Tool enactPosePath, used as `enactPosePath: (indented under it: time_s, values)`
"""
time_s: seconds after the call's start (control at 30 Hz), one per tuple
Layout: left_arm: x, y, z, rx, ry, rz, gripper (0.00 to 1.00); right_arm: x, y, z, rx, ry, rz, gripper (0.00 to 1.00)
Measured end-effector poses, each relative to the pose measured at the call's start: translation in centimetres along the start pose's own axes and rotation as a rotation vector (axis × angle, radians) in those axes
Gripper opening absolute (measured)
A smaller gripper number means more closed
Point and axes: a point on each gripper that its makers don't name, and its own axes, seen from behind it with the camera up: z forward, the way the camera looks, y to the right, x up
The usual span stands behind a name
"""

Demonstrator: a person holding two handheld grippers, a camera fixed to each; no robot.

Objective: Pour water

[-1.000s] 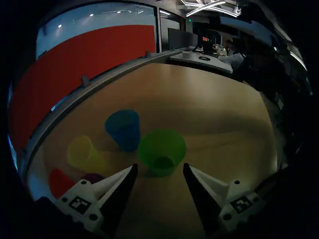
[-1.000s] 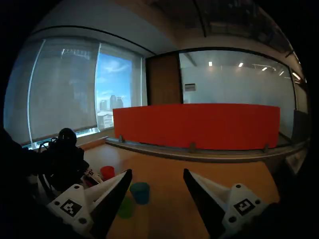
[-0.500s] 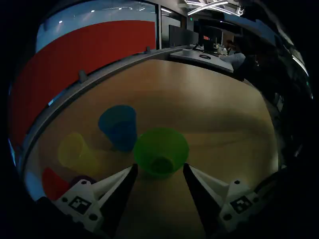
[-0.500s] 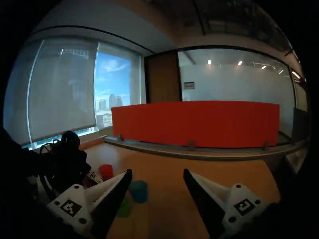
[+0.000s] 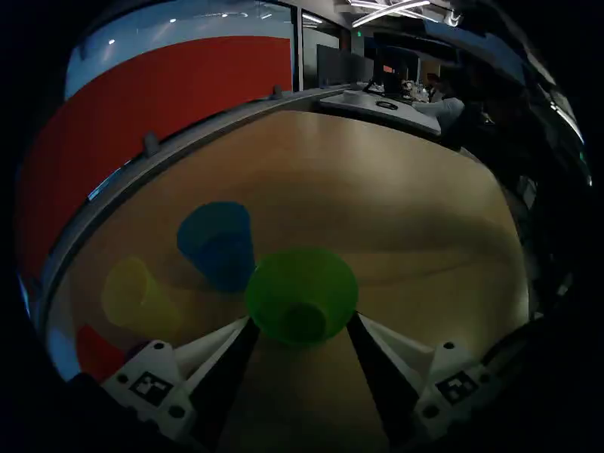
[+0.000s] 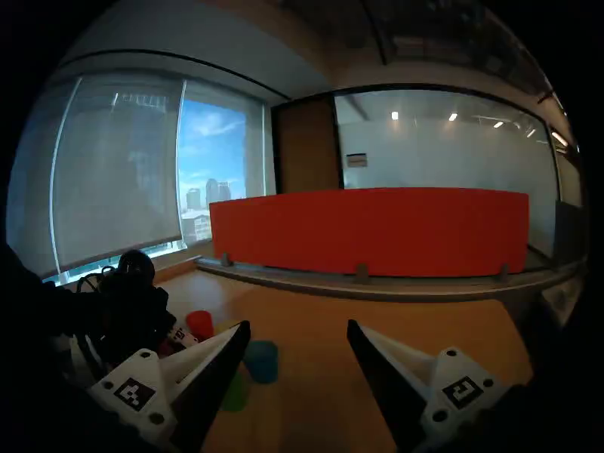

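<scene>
We have eased our left gripper [image 5: 302, 319] forward. The green cup [image 5: 302, 291], at lower centre of the frame, now sits between its spread fingers, not yet pinched, so closing on it looks next. Our right gripper [image 6: 298, 326] hangs spread and empty.

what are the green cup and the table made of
Green cup: looks like thin translucent plastic with a slightly frosted finish; its base shows through the wall. Table: a light wood-look top, smooth with a soft sheen; laminate, veneer or solid wood, which I cannot tell.
</scene>
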Motion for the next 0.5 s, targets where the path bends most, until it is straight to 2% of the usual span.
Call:
enactPosePath:
  time_s: [0.17, 0.5]
  values:
    - [0.23, 0.04, 0.26, -0.003, 0.011, -0.015, 0.84, -0.03, 0.06, -0.11, -0.002, 0.000, 0.000, 0.99]
    - [0.94, 0.49, -0.05, -0.045, 0.054, -0.103, 0.83, 0.04, 0.10, -0.26, -0.006, 0.000, 0.000, 0.99]
